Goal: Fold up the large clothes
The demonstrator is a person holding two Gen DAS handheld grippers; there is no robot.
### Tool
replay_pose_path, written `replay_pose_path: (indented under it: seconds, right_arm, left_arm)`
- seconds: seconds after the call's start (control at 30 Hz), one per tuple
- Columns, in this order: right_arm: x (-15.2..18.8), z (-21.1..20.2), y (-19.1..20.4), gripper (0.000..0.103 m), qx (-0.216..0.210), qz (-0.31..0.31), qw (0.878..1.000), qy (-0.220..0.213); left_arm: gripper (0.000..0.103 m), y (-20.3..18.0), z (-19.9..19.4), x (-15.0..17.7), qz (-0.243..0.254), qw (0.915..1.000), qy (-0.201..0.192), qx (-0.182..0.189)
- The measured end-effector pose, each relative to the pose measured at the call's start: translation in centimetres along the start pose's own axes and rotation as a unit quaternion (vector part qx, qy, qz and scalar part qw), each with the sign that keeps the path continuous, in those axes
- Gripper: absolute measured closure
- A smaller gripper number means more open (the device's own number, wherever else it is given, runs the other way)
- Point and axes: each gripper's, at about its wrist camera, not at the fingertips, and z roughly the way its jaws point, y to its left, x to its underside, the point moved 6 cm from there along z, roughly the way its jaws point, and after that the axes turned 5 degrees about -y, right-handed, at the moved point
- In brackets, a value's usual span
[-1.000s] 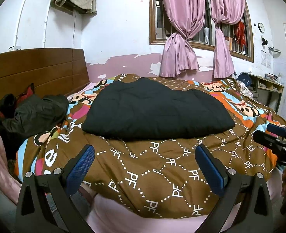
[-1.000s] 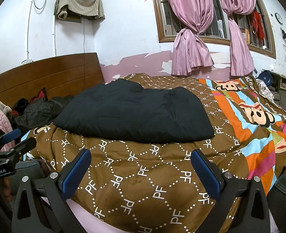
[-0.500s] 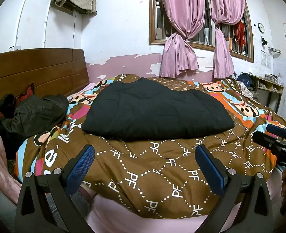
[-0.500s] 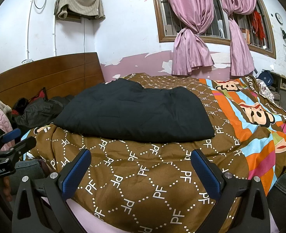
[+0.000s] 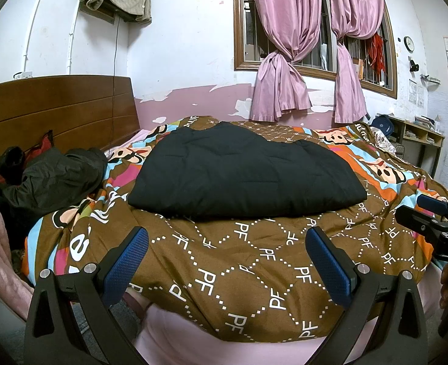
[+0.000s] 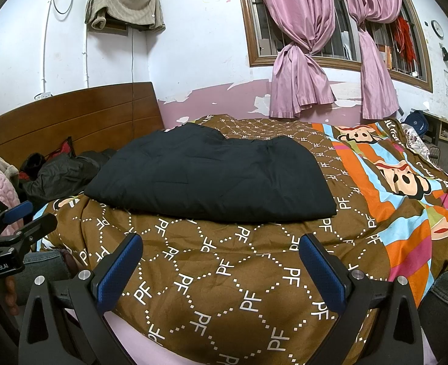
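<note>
The black quilted garment [image 5: 242, 176] lies in the middle of the bed as a neat, flat rectangle, so the folding looks finished or nearly so. Both the left gripper [image 5: 227, 261] and the right gripper [image 6: 221, 267] hang empty at the near edge, jaws wide apart. Under it spreads a brown patterned duvet [image 6: 230, 273]; a wooden headboard [image 5: 56, 106] and pink curtains [image 6: 300, 54] stand behind.
</note>
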Motion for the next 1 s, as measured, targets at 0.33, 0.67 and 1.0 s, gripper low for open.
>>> replay_pose_path:
  seconds: [0.33,0.67,1.0]
  right_arm:
    - [-0.03,0.0,0.01,0.0,0.0,0.0,1.0,0.0]
    - [-0.08,0.01,0.04,0.0,0.0,0.0,1.0,0.001]
    - [-0.12,0.03,0.08,0.0,0.0,0.0,1.0,0.001]
  left_arm:
    - [0.002,0.0,-0.03,0.01,0.0,1.0,0.0,-0.001]
    - [0.002,-0.15,-0.05,-0.01,0.0,1.0,0.0,0.0]
    - [0.002,-0.24,-0.4,-0.28,-0.007,0.9998,0.003,-0.018]
